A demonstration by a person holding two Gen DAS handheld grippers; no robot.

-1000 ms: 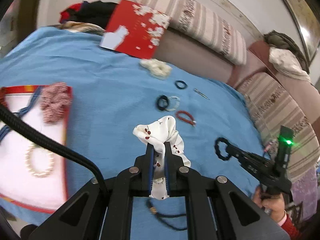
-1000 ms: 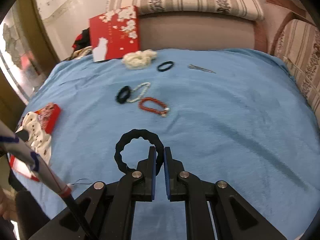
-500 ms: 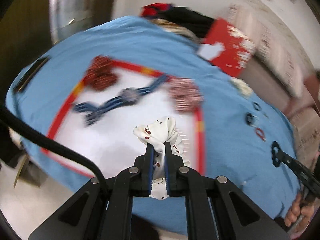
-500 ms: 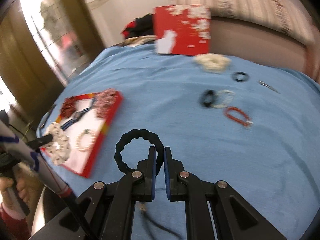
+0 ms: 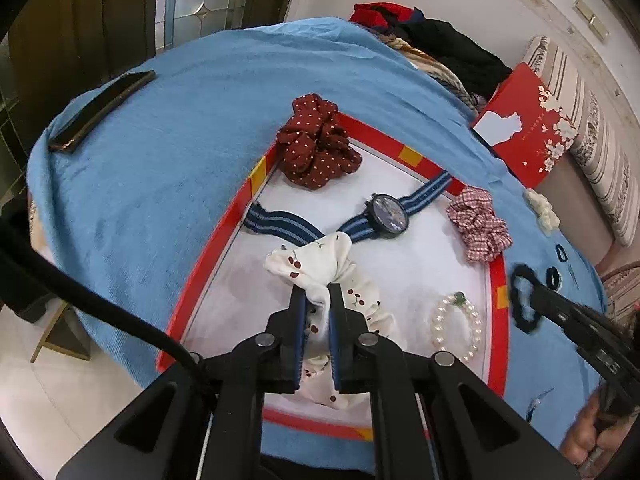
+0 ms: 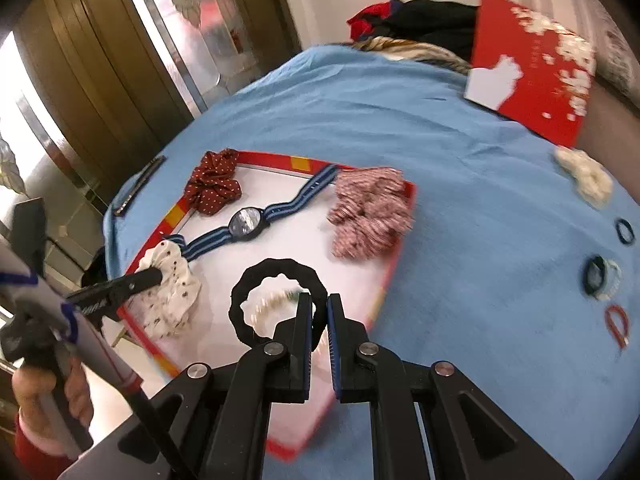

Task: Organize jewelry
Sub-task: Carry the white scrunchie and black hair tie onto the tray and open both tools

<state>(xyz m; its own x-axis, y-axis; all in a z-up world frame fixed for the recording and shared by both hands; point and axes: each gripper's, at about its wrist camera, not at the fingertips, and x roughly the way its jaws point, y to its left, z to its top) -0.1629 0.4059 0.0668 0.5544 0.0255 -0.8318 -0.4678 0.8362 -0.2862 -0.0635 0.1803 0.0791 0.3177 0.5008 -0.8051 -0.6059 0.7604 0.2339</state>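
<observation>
Right up close in the left wrist view, the left gripper [image 5: 316, 300] has its jaws clamped on a white cherry-print scrunchie [image 5: 316, 268], which hangs over the white inside of the red-edged tray [image 5: 224, 240]. At about 3 o'clock from it lies a pearl bracelet [image 5: 456, 326], flat on the tray floor. Further at 3 o'clock the right gripper [image 6: 318, 312] comes in, jaws squeezed together on a black wavy hair tie [image 6: 276, 274] (in its own camera the ring hangs over the tray, with the pearl bracelet blurry behind it).

Moving out, a watch with a blue striped strap [image 5: 384, 212] stretches across the middle of the tray, one strap end poking over the rim at 1 o'clock. At 12 o'clock a dark red polka-dot scrunchie [image 5: 316, 148] sits in the far corner, partly over the rim. A pink checked scrunchie [image 5: 478, 226] sits on the right rim at 2 o'clock.

Off the tray, on the blue cloth [image 5: 160, 140], a dark phone [image 5: 100, 110] lies way out at 10 o'clock. In the right wrist view, at 3 o'clock, there's a small black ring [image 6: 625, 232], a black and clear ring pair [image 6: 600, 276], a red bracelet [image 6: 618, 320] and a cream fluffy scrunchie [image 6: 584, 176]. A red floral box [image 5: 524, 128] leans at the far end.
</observation>
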